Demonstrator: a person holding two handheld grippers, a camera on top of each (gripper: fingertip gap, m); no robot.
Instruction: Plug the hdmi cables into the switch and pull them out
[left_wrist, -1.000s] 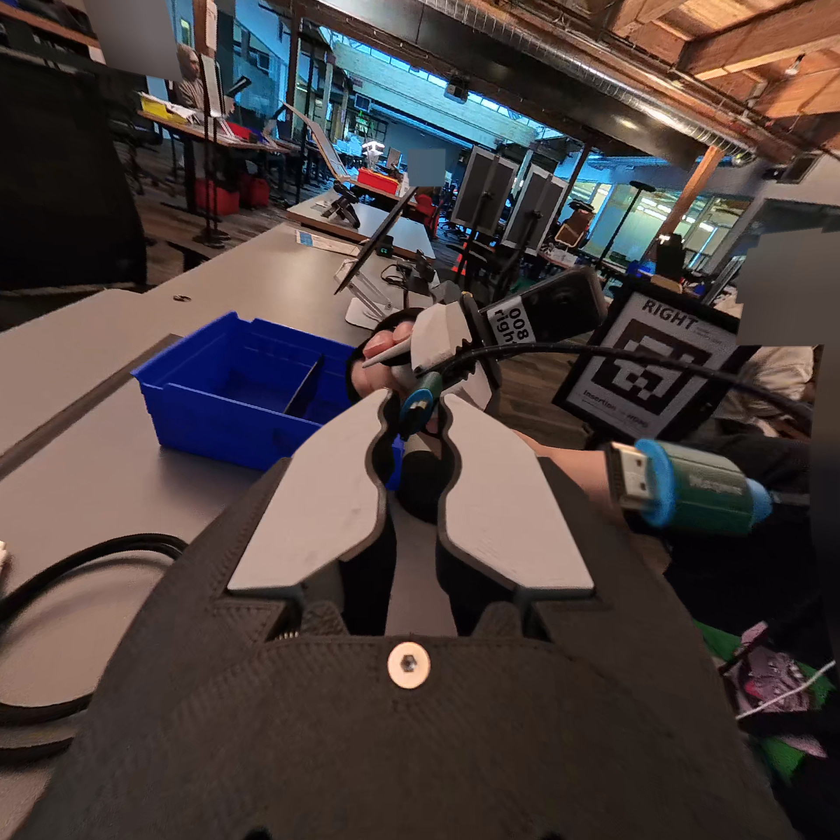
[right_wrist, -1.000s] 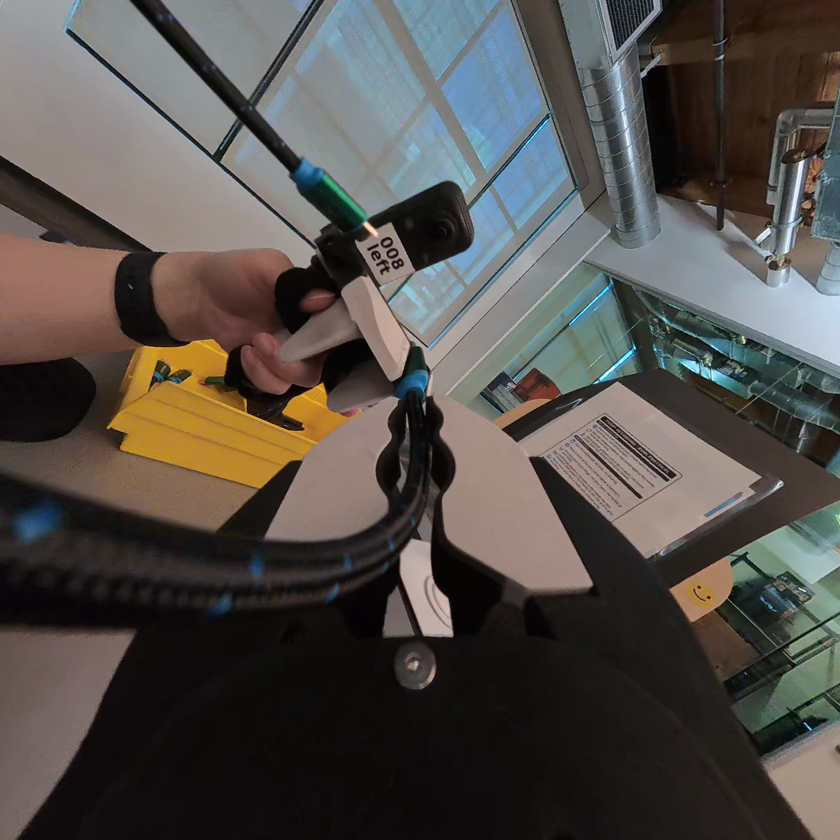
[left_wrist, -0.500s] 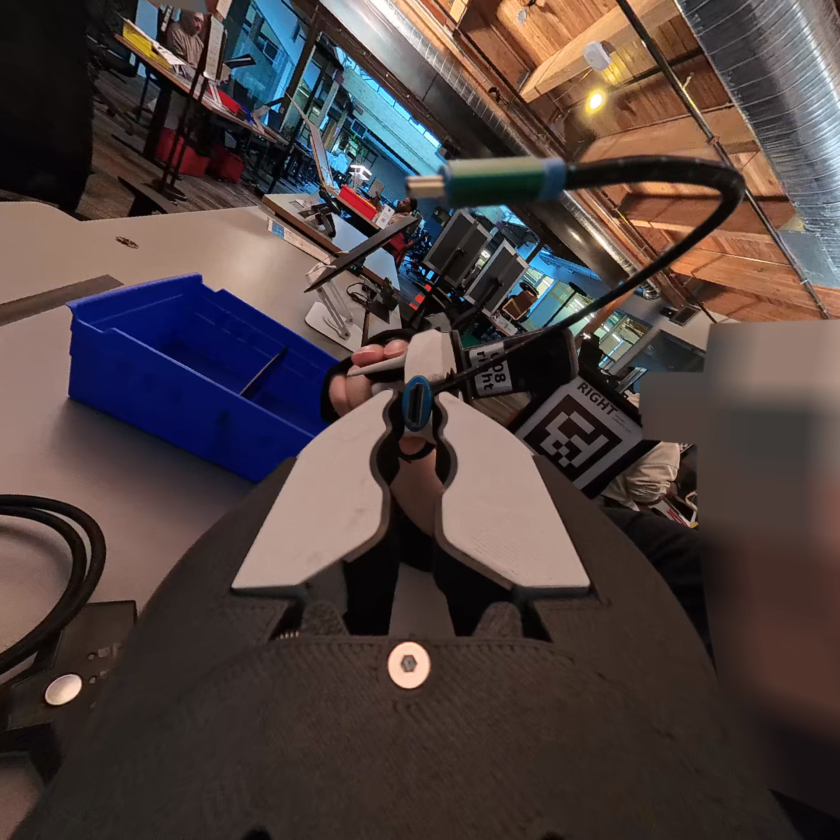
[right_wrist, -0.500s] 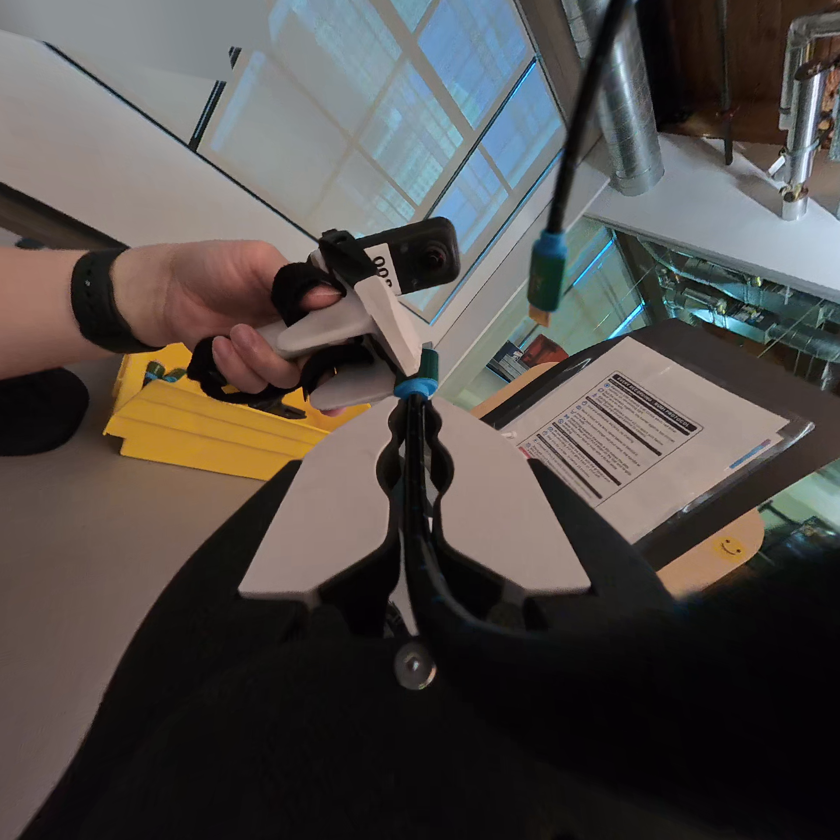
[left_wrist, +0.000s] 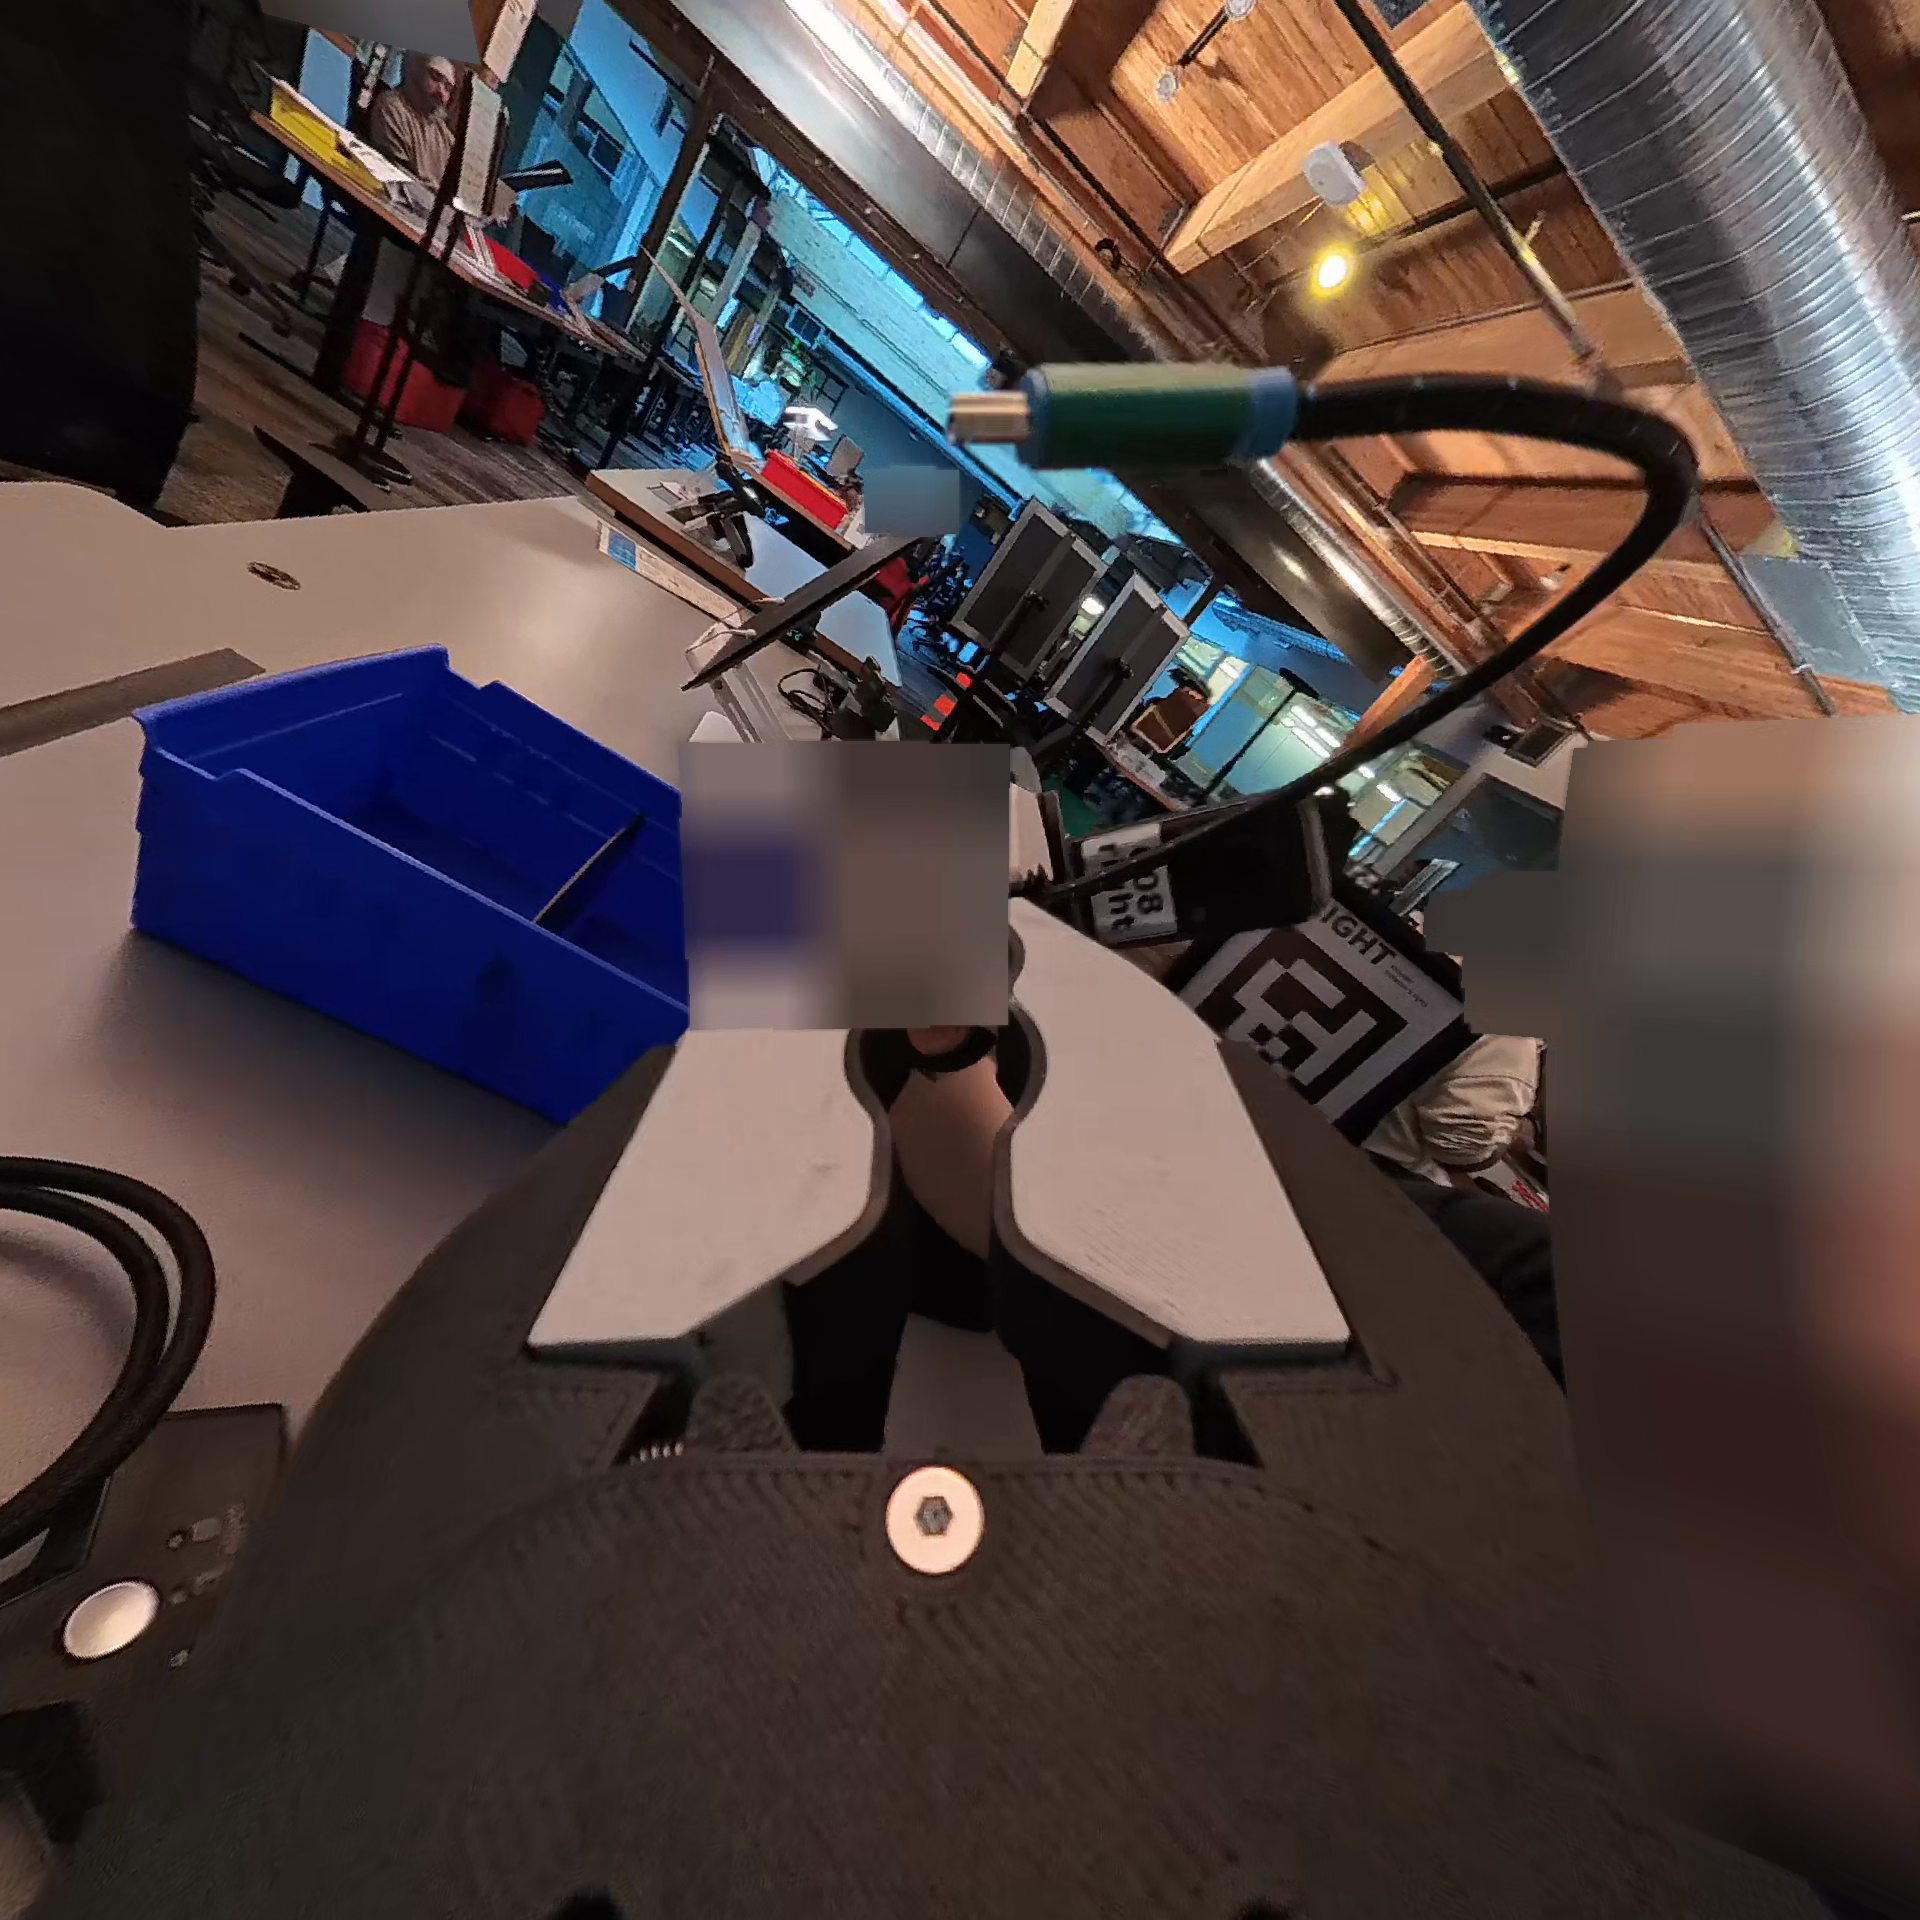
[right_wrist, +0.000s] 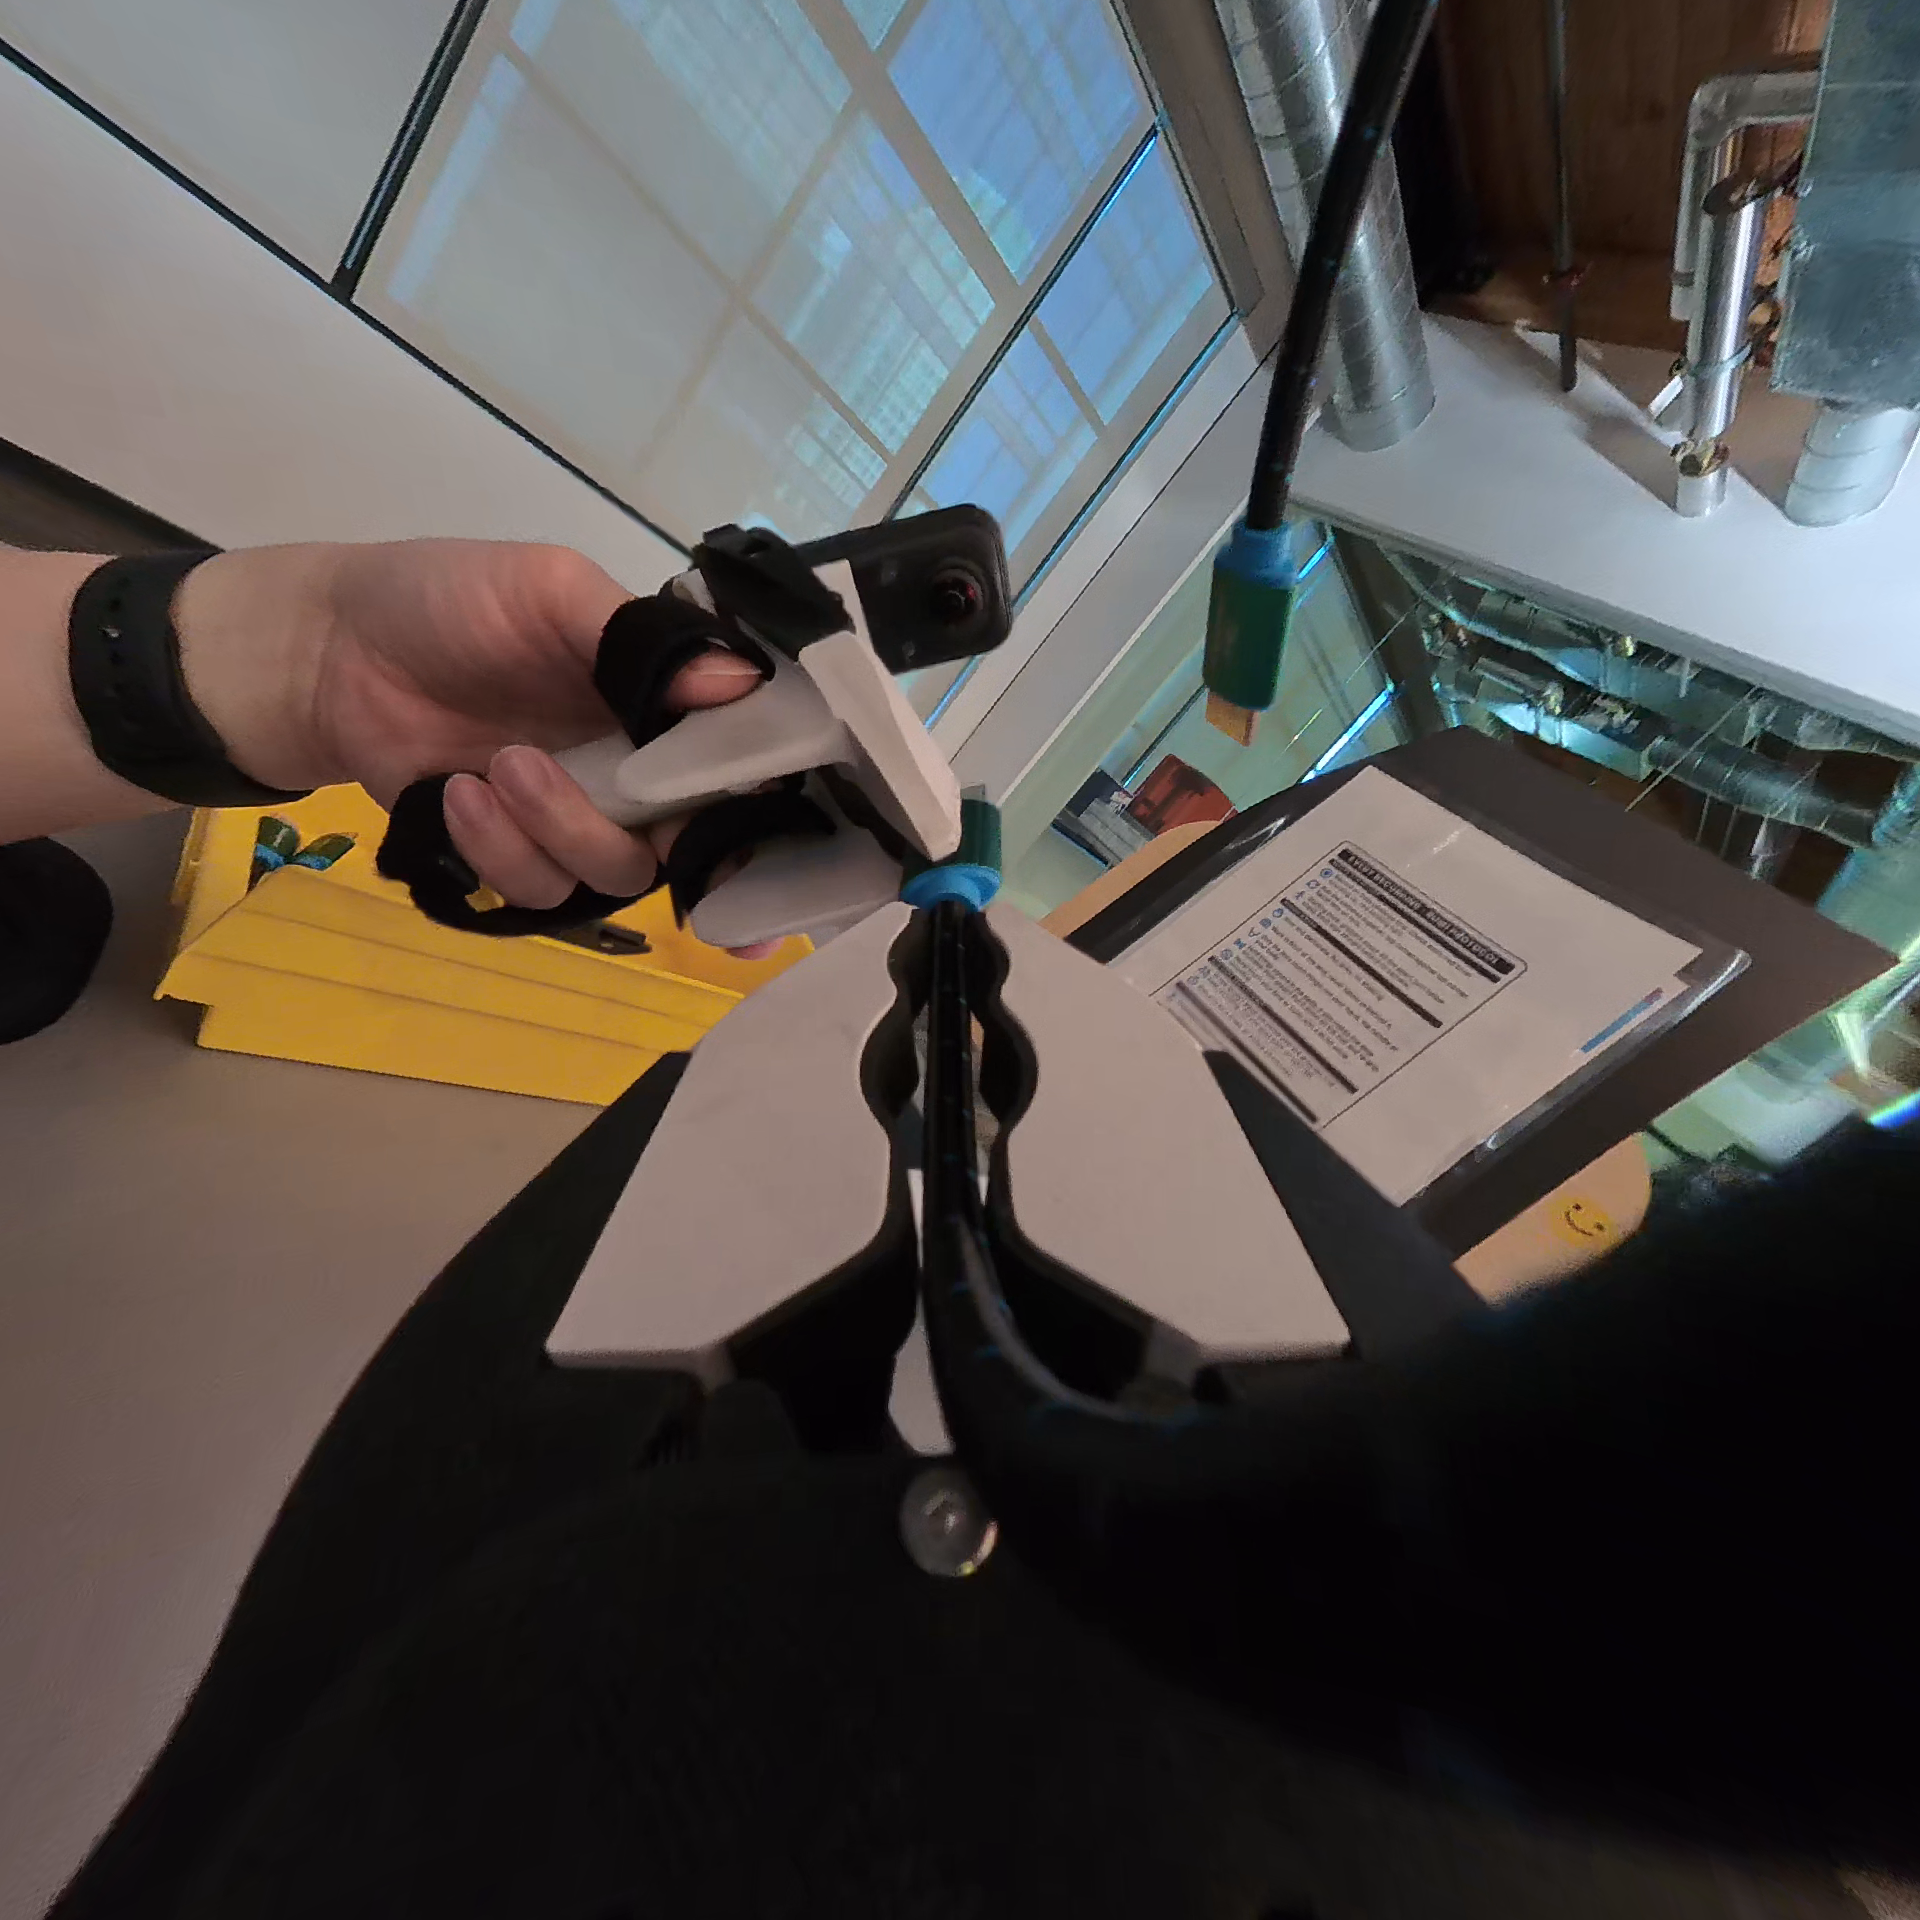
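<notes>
Two plugs of one black HDMI cable (right_wrist: 951, 1081) are in sight, and both are off the table. My right gripper (right_wrist: 951, 935) is clenched on the cable itself, which runs straight down the slot between my fingers, its long axis in line with them. The near plug (right_wrist: 977, 826), green with a blue collar, sits just past my right fingertips and points away from me, meeting the tips of my left gripper (left_wrist: 940, 1049). Those tips are covered in the left wrist view, and from the right I cannot tell whether they are pinching that plug or only touching it. From behind my right fingers the cable loops up and over, and the free plug (left_wrist: 1143, 421) hangs in the air above both grippers. Seen from the left it lies level with its metal end pointing left; seen from the right it points downward. The switch (left_wrist: 114, 1558) lies low near the table's (left_wrist: 260, 1122) edge beside my left gripper, with another black cable (left_wrist: 156, 1299) curled at it. Behind it stands a blue bin (left_wrist: 416, 883).
</notes>
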